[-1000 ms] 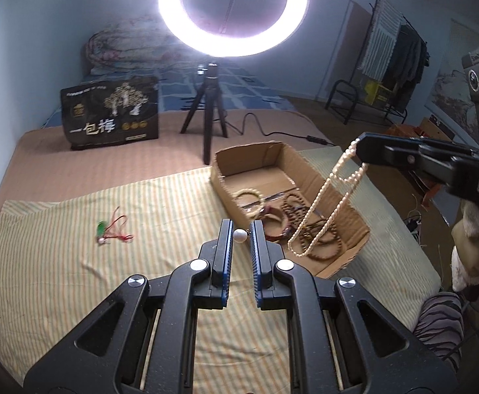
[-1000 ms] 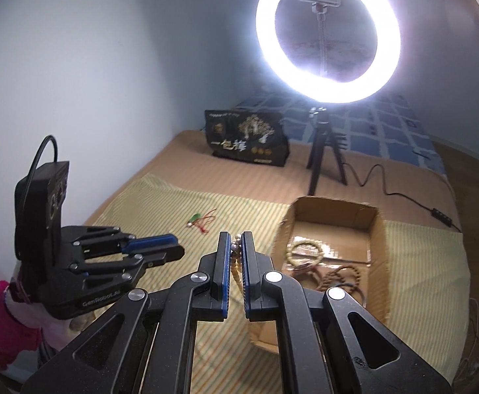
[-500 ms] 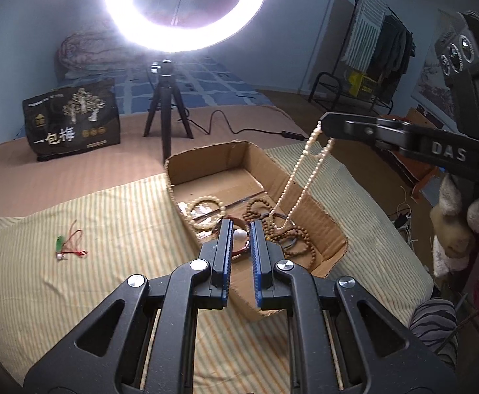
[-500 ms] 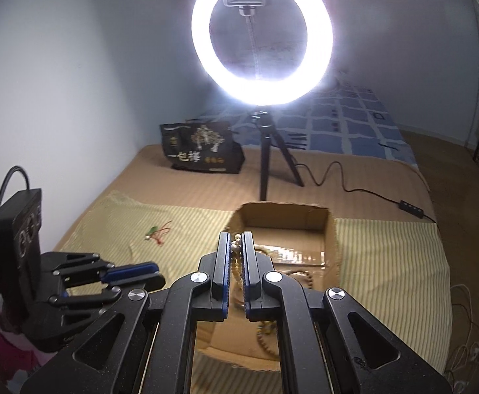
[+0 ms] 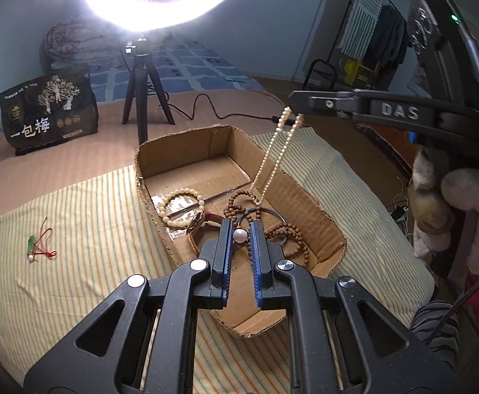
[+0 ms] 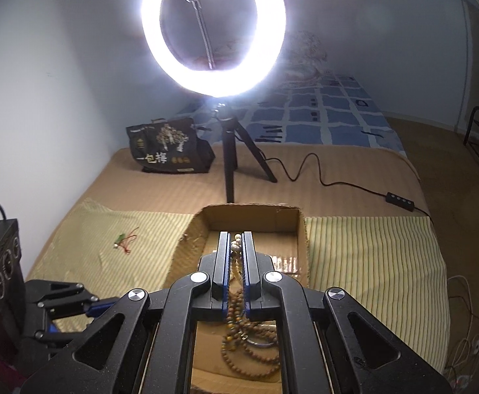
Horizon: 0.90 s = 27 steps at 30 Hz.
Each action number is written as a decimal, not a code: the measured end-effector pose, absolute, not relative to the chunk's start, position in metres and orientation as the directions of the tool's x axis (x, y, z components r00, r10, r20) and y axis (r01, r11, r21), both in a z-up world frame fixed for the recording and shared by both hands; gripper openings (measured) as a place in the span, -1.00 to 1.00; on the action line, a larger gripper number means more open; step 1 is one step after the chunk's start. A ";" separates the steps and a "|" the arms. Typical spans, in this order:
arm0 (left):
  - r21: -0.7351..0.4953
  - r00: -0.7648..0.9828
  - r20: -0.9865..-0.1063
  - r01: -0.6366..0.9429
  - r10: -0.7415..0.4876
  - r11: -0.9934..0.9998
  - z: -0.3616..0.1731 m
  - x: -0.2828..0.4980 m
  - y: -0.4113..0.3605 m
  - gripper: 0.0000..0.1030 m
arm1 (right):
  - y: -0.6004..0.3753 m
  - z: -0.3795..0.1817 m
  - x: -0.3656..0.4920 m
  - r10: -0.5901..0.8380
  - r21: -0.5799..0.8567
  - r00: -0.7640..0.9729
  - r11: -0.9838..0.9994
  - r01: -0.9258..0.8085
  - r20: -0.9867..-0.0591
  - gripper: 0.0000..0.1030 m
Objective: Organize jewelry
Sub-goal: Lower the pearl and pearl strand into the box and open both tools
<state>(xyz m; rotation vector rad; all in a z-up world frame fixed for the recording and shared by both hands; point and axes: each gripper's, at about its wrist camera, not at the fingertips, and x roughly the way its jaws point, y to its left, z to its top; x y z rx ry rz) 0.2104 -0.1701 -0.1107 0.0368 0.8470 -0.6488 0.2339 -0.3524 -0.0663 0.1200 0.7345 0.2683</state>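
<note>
A pearl necklace (image 5: 272, 157) is strung between my two grippers. My left gripper (image 5: 240, 227) is shut on its large white pearl, low over the near end of the cardboard box (image 5: 308, 193). My right gripper (image 5: 292, 105), up and to the right, is shut on the strand's other end; in its own view the beads (image 6: 236, 244) sit between its shut fingers (image 6: 237, 234) above the box (image 6: 300, 229). The strand hangs down into the box. A cream bead bracelet (image 5: 182, 207) and brown bead bracelets (image 5: 282, 233) lie inside. A green and red charm (image 5: 37, 246) lies on the striped cloth to the left.
A ring light on a black tripod (image 5: 142, 75) stands just behind the box, its cable (image 6: 311, 170) trailing right. A black printed bag (image 5: 49, 111) stands at the back left. The striped cloth (image 5: 91, 229) covers the bed. A clothes rack (image 5: 371, 42) is at the far right.
Both grippers have come forward and lower over the box, still holding the necklace. The strand, earlier hanging beside the box's far side, now drops inside it.
</note>
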 end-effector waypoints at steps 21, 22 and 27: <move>-0.188 0.471 -0.736 0.548 -0.486 0.815 -0.131 0.219 -0.188 -0.82 | -0.364 -0.112 0.273 0.293 0.243 0.638 0.956 -0.168 -0.712 -0.90; -0.183 0.472 -0.737 0.549 -0.484 0.815 -0.131 0.219 -0.188 -0.82 | -0.363 -0.113 0.273 0.293 0.241 0.635 0.956 -0.169 -0.715 -0.90; -0.137 0.504 -0.737 0.541 -0.450 0.830 -0.130 0.214 -0.189 0.04 | -0.361 -0.120 0.273 0.280 0.228 0.621 0.960 -0.163 -0.732 -0.45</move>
